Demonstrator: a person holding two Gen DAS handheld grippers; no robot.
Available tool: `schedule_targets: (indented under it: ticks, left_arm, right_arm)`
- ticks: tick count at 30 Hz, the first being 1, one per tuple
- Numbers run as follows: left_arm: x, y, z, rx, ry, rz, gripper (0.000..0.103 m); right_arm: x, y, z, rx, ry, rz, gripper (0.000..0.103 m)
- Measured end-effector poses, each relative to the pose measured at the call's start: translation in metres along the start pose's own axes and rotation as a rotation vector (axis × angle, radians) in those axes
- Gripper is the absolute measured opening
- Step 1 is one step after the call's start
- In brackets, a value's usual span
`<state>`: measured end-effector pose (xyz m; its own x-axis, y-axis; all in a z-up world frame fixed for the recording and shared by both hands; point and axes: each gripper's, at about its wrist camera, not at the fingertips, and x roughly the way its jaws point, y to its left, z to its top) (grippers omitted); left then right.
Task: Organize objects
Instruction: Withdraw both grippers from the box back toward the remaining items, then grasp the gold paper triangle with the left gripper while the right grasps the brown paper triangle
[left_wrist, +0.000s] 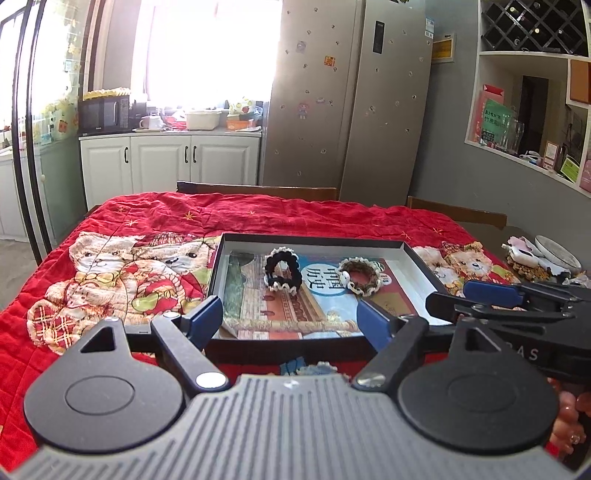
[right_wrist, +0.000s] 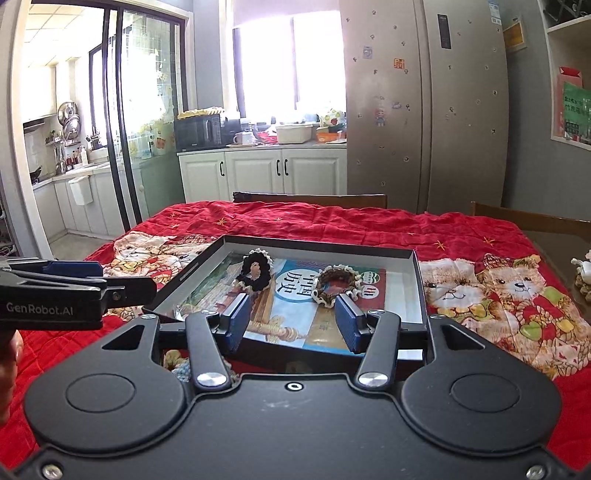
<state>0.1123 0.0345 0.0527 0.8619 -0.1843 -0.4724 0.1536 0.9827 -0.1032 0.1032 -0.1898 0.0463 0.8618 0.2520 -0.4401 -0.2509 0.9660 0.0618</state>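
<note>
Open right hand-held gripper (right_wrist: 291, 317) before upright scrunchies (right_wrist: 336, 286)

The right gripper (right_wrist: 293, 317) hangs over the near edge of a shallow box (right_wrist: 419, 291), jaws spread wide with nothing between them. In the box a book (right_wrist: 295, 306) lies flat, carrying a black scrunchie (right_wrist: 256, 271) and a brown scrunchie (right_wrist: 338, 284), apart. The left gripper (right_wrist: 129, 286) shows at far left over the red cloth (right_wrist: 461, 240).
</note>
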Motion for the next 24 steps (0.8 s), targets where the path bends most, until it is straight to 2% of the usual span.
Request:
schedule_targets:
  ticks: [10,17,24]
  left_arm:
    - [-0.009,0.007,-0.021,0.024,0.039,0.019,0.088]
    - [-0.009,0.013,-0.037,0.013,0.079,0.013,0.088]
    - [-0.002,0.016,-0.057,0.025,0.111,0.001,0.089]
  right_arm:
    - [-0.023,0.002,-0.021,0.005,0.006,0.028,0.05]
    - [-0.033,0.017,-0.038,-0.028,0.011,0.077,0.05]
    - [-0.036,0.038,-0.063,-0.087,0.057,0.132,0.05]
